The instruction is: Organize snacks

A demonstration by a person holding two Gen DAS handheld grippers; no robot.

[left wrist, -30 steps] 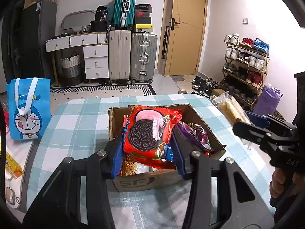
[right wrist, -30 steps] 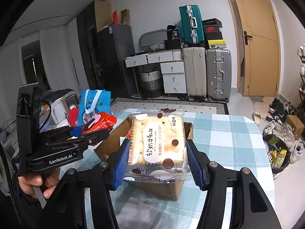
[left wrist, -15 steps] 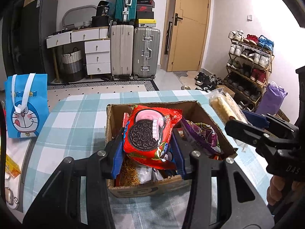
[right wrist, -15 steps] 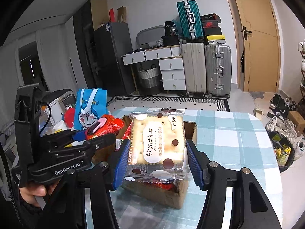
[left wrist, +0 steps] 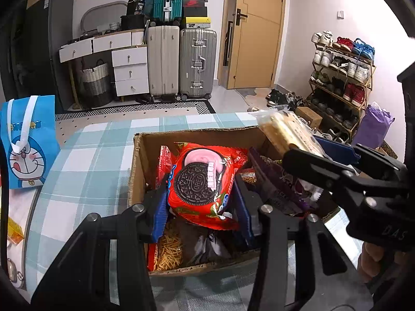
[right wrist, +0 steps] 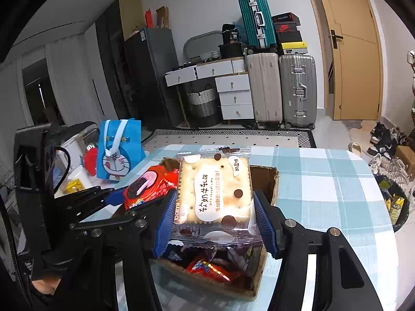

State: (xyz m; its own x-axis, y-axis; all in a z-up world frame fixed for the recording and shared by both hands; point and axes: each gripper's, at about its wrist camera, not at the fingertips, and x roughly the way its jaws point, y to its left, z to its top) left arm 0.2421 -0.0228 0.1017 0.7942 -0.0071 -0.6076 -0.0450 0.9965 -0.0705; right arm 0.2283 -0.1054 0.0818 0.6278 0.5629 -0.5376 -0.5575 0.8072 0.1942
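Note:
My left gripper [left wrist: 201,202] is shut on a red Oreo pack [left wrist: 203,184] and holds it over the open cardboard box [left wrist: 136,171] of snacks. My right gripper [right wrist: 215,215] is shut on a clear pack of nougat crackers [right wrist: 214,189] and holds it over the same box [right wrist: 275,181]. Each gripper shows in the other's view: the right one with its cracker pack [left wrist: 285,132] at the box's right side, the left one with the Oreo pack [right wrist: 150,184] at the box's left side. Several snack bags lie inside the box.
The box stands on a table with a blue-and-white checked cloth [left wrist: 85,160]. A blue Doraemon bag [left wrist: 26,142] stands at the table's left edge. Suitcases [left wrist: 179,62], drawers and a shoe rack [left wrist: 339,77] stand beyond the table.
Both grippers have moved forward and lower over the box with their packs still held. The box now fills more of both views.

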